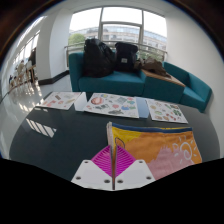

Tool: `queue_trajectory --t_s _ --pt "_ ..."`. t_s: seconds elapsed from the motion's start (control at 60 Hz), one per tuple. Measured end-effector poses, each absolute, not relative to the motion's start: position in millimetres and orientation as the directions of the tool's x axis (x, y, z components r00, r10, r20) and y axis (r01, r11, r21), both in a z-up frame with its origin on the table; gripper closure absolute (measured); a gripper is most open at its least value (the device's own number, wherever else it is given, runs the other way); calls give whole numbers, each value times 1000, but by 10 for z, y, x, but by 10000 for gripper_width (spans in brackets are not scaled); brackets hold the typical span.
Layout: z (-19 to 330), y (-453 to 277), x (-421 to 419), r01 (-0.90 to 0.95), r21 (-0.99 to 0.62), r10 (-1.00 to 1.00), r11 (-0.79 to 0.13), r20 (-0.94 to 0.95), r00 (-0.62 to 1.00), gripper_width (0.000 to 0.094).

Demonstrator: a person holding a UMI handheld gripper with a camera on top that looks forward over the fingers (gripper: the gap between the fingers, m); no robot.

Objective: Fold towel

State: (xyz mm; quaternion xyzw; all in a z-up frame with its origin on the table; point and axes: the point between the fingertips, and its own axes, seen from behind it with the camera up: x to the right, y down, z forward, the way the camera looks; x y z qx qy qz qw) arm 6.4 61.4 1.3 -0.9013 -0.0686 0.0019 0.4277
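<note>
soft cloth towel [160, 150], glossy dark table [60, 145]

The gripper [113, 170] shows only as its two fingers, rising from six o'clock toward the middle of the gripper view. The left finger [97, 172] lies at about seven o'clock and the right finger [133, 172] at about five o'clock. Both are pale and blocky, and they slant inward toward twelve o'clock. Each carries a magenta pad [103, 158] on its inner face, and the pads narrow toward the tips. The jaws are drawn together: the tips meet at the centre line with a thin edge of the towel [160, 150] pinched between them. No hand, wrist or sleeve is visible.
</note>
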Motion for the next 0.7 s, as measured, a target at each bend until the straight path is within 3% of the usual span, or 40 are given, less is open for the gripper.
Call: queue_trajectory --t_s 0.1,0.217,0.317,0.383,0.633,0.667,0.7 --pt "492 673 229 0 -809 105 -588 -76 992 922" --pt "1096 736 945 -54 -849 55 -526 -98 994 921" --pt "1278 746 1698 -82 -863 -21 -498 -82 996 915" --pt "1218 744 2216 -81 -863 -83 -499 -45 995 914" --pt "458 478 3714 -45 -816 -296 -576 156 942 870" --pt "420 445 3735 -62 -807 -298 -587 144 944 812" --pt "457 423 3743 -85 -811 -310 -578 122 943 675"
